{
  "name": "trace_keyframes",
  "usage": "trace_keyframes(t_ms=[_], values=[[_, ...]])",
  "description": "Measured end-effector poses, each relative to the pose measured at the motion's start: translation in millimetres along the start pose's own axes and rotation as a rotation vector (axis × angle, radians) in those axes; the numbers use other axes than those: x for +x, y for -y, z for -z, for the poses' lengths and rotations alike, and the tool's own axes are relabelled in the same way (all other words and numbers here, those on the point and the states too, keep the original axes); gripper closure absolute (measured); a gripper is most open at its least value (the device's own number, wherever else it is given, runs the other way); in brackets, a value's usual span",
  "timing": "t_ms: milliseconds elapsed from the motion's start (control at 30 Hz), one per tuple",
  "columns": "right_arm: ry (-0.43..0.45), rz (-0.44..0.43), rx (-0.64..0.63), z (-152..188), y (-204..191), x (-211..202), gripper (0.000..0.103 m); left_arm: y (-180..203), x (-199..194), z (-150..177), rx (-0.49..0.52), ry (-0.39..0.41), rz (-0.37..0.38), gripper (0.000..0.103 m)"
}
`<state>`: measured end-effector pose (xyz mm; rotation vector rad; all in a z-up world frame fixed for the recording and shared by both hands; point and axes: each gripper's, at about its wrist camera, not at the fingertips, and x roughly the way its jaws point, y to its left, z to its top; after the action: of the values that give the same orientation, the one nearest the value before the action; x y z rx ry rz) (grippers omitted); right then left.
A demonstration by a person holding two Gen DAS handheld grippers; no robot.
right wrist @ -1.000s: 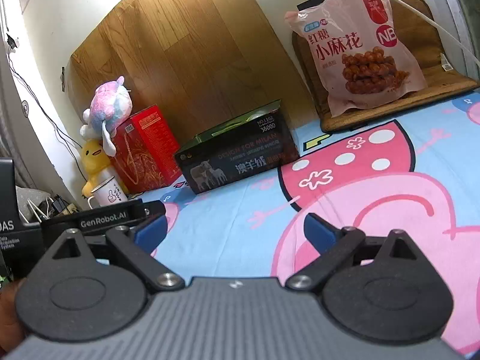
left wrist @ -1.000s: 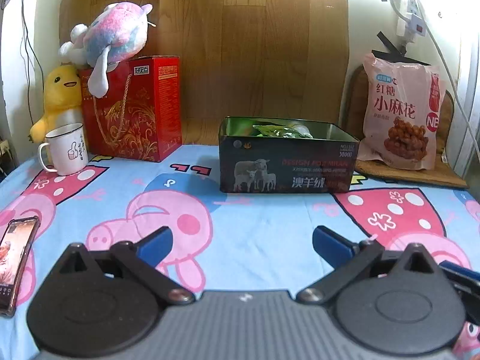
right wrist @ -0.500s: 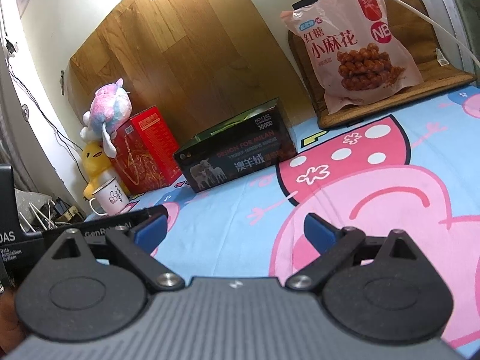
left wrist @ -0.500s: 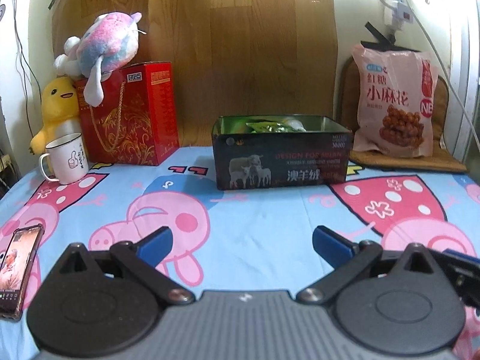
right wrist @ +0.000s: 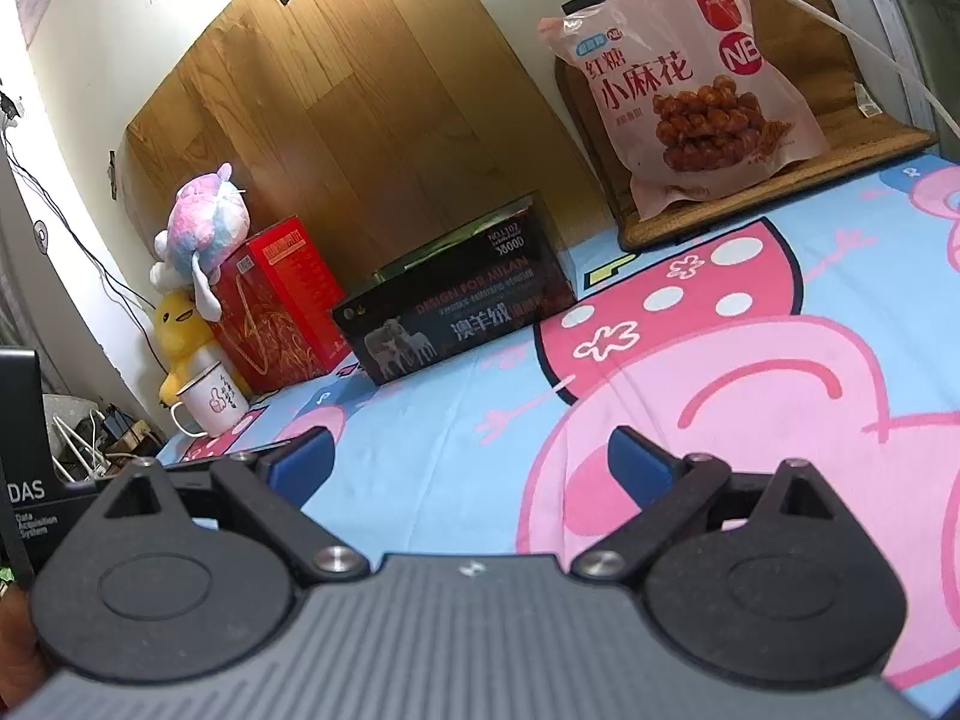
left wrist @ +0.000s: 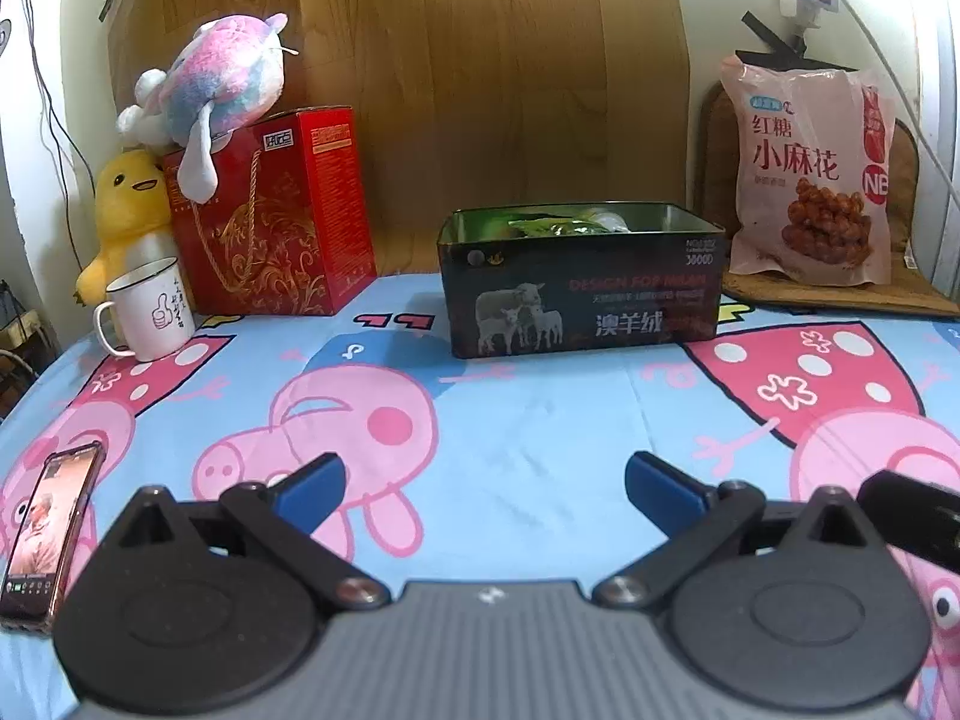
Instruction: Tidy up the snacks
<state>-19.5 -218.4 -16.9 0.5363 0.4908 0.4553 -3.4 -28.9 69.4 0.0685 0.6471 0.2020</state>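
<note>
Left hand-held gripper [left wrist: 483,483] low over the cartoon-pig sheet [left wrist: 528,420] covering the bed, blue fingertips [left wrist: 312,489] spread wide with nothing between them. Straight ahead and well apart, toward the far edge, an open dark tin [left wrist: 579,294] printed with sheep, green snack packets [left wrist: 552,225] showing above its rim. To the tin's right, at the far right corner, a large pink snack bag [left wrist: 810,174] leaning upright on a brown mat [left wrist: 840,297], also well apart from the fingers. Left of the tin along the far edge, a red gift box [left wrist: 276,216] topped by a pink-and-blue plush toy [left wrist: 222,84], a yellow duck plush [left wrist: 129,204] beside it, a white mug [left wrist: 150,309] just in front of the duck. Near the left edge, close to the gripper body, a phone [left wrist: 51,531] lying flat with its screen lit. Right hand-held gripper [right wrist: 468,462] likewise spread wide and holding nothing, tilted view over the same sheet [right wrist: 720,390], the tin [right wrist: 462,312] ahead and to the left, the snack bag [right wrist: 678,78] farther off to the upper right on its mat [right wrist: 780,174]. Red box [right wrist: 276,306], plush toy [right wrist: 204,222], duck [right wrist: 177,330] and mug [right wrist: 210,405] grouped beyond the right gripper's left finger [right wrist: 297,465].
</note>
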Motion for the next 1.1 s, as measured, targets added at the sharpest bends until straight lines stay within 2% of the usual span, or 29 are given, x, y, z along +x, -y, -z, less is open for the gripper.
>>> trace_keyframes(t_ms=[367, 1100], values=[[-0.005, 0.005, 0.008, 1, 2, 1, 0.004, 1, 7, 0, -0.005, -0.042, 0.013, 0.0], [-0.011, 0.007, 0.007, 1, 3, 2, 0.004, -3, 13, -1, -0.021, -0.071, 0.002, 0.0]])
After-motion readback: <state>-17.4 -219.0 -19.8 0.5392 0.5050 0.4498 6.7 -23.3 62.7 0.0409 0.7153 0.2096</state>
